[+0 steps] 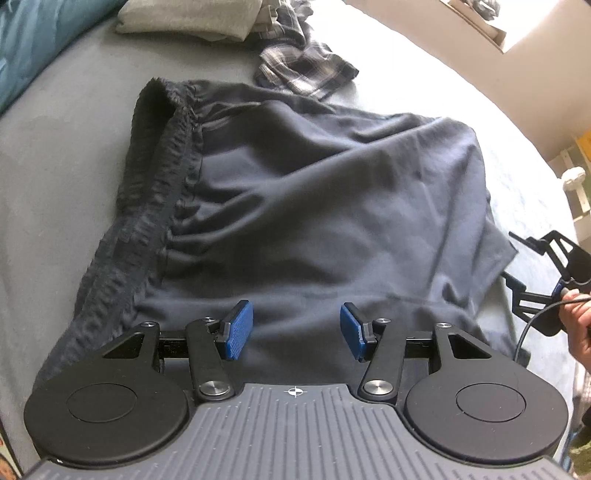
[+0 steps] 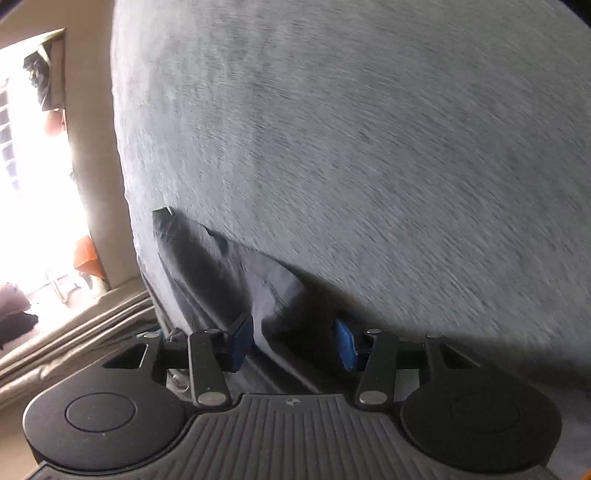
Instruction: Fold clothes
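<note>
A dark navy pair of shorts (image 1: 314, 206) lies spread on the grey bed (image 1: 55, 166), its gathered elastic waistband (image 1: 155, 206) to the left. My left gripper (image 1: 297, 330) hovers open over the near edge of the shorts with nothing between its blue pads (image 1: 238, 332). At the right edge of the shorts, my right gripper (image 1: 509, 254) comes in low. In the right wrist view a hem corner of the shorts (image 2: 221, 269) lies on the bed sheet (image 2: 369, 147) and runs between the right gripper's (image 2: 293, 341) fingers. The pads stand apart and do not press on it.
A folded beige garment (image 1: 192, 16) and a crumpled plaid garment (image 1: 303, 66) lie at the far end of the bed. A teal cover (image 1: 26, 44) sits at the far left. A person's hand (image 1: 576, 325) holds the right gripper. The bed's edge drops beside a bright doorway (image 2: 29, 184).
</note>
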`<state>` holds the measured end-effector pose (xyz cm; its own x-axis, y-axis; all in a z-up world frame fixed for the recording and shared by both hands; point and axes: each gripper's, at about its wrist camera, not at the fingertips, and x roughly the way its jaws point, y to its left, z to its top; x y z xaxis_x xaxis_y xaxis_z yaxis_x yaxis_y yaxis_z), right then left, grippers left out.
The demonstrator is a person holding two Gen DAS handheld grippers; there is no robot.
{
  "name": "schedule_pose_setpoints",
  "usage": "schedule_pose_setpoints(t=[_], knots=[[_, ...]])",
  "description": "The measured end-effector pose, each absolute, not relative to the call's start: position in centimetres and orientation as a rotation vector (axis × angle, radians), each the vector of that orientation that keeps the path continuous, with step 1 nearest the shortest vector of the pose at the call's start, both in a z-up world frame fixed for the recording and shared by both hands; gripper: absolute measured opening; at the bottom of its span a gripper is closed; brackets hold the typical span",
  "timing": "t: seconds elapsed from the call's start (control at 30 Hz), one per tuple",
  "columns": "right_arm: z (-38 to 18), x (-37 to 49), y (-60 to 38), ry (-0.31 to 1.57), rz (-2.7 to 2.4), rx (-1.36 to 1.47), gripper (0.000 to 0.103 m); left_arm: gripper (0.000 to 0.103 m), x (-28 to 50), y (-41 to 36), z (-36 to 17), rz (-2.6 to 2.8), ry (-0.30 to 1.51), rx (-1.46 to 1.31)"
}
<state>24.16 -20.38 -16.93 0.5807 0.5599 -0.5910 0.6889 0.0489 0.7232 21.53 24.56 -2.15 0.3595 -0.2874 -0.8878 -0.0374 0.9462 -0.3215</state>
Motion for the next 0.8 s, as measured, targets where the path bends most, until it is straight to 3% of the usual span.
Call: schedule_pose_setpoints(t=[0.03, 0.07, 0.1, 0.2, 0.43, 0.67, 0.73, 0.8], knots=[[-16.8, 24.4, -20.3, 1.056, -0.134, 1.601, 0.039, 0.052, 21.8, 24.7, -2.2, -0.159, 1.198, -0.314], [-16.6, 24.7, -20.3, 1.043, -0.134, 1.574, 0.023, 0.052, 22.1, 24.9, -2.3, -0.154, 1.2, -0.319], [-16.1, 24.8, -20.2, 1.035, -0.134, 1.533, 0.015, 0.052, 22.4, 25.1, -2.4, -0.146, 1.203, -0.32], [-12.9, 24.0, -19.9, 0.95, -0.135, 1.373, 0.006, 0.052, 23.1, 26.0, -2.7, -0.117, 1.229, -0.33], [-8.2, 18.6, -19.3, 0.799, -0.247, 1.126, 0.006, 0.052, 24.2, 27.4, -3.9, -0.114, 1.305, -0.341], [-11.6, 17.9, -20.2, 0.887, -0.432, 1.036, 0.007, 0.052, 24.4, 28.3, -4.0, -0.136, 1.295, -0.378], [-11.0, 17.8, -20.3, 0.898, -0.45, 1.005, 0.011, 0.052, 24.2, 28.7, -3.5, -0.148, 1.279, -0.397], [-9.7, 17.5, -20.2, 0.893, -0.49, 0.929, 0.027, 0.052, 24.0, 29.3, -2.7, -0.158, 1.247, -0.418]])
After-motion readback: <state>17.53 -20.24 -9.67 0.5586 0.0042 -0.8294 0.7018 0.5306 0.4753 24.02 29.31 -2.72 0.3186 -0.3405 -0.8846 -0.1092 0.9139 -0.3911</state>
